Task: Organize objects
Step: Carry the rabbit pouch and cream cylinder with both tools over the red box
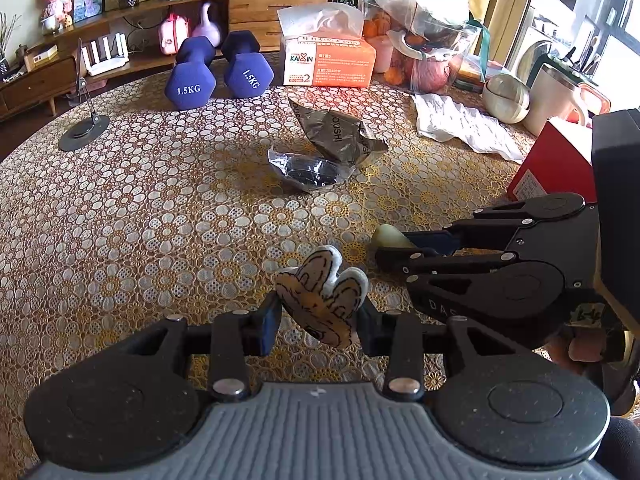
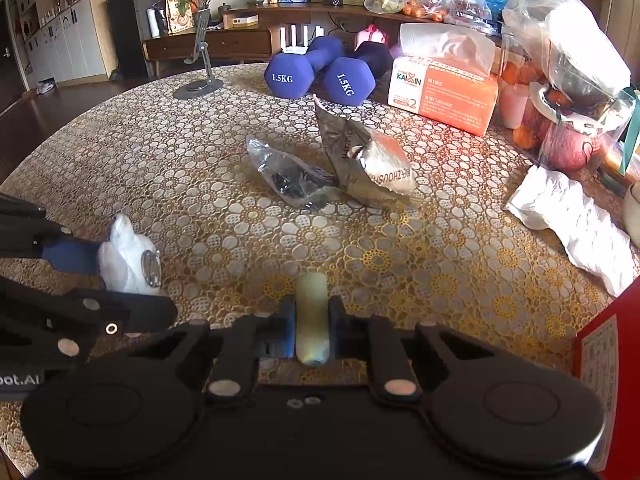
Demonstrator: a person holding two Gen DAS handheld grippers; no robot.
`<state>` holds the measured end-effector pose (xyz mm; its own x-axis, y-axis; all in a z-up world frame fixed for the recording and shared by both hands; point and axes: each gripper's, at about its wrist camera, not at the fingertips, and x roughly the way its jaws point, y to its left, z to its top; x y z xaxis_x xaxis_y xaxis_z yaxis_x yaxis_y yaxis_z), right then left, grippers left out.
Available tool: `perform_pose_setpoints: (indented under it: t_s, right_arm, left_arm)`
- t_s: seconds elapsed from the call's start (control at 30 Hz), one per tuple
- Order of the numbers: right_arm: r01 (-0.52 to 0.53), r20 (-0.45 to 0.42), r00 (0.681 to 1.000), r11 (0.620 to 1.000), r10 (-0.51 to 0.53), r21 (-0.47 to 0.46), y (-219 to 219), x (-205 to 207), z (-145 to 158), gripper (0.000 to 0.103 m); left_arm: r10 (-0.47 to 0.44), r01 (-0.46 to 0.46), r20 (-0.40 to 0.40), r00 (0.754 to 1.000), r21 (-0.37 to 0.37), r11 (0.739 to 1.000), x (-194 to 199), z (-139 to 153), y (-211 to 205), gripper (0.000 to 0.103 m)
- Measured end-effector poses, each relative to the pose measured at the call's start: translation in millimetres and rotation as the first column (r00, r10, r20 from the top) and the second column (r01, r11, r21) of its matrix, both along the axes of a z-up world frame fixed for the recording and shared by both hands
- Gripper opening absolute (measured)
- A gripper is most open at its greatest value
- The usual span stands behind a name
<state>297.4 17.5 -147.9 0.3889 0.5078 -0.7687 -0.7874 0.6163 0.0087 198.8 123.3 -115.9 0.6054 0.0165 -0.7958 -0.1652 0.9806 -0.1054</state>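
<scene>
My left gripper is shut on a small plush patch, orange-brown with a white back, held just above the lace tablecloth. Its white back with a metal pin shows in the right wrist view, where the left gripper comes in from the left. My right gripper is shut on a pale yellow-green cylinder. The cylinder's tip and the right gripper show at the right of the left wrist view. A clear plastic wrapper and a silver foil bag lie mid-table.
Two blue 1.5 kg dumbbells, an orange tissue box, bags of fruit and a phone stand sit at the far side. A white crumpled paper, a mug and a red box are at the right.
</scene>
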Motion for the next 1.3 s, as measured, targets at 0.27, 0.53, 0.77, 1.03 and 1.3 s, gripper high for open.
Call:
perform_pose_setpoints:
  t_s: [0.27, 0.53, 0.77, 1.03, 1.3]
  right_arm:
    - [0.035, -0.028, 0.999, 0.999, -0.034, 0.039, -9, -7, 16, 0.014]
    - [0.047, -0.029, 0.999, 0.996, -0.045, 0.07, -32, -25, 48, 0.014]
    - [0.081, -0.034, 0.996, 0.988, -0.077, 0.13, -68, -36, 82, 0.014]
    - [0.155, -0.031, 0.988, 0.967, -0.152, 0.201, -124, -44, 117, 0.014]
    - [0.286, -0.039, 0.958, 0.922, -0.286, 0.26, -204, -42, 137, 0.014]
  left_arm:
    - [-0.001, 0.001, 0.002, 1.0, 0.001, 1.0, -3, 3, -3, 0.038]
    - [-0.026, 0.026, 0.028, 0.999, 0.002, 1.0, -10, 21, -14, 0.038]
    - [-0.078, 0.078, 0.077, 0.994, 0.006, 0.997, -16, 51, -36, 0.038]
    - [-0.164, 0.161, 0.124, 0.979, 0.034, 0.986, -20, 83, -80, 0.038]
    - [-0.254, 0.252, 0.139, 0.957, 0.034, 0.967, -16, 102, -138, 0.038]
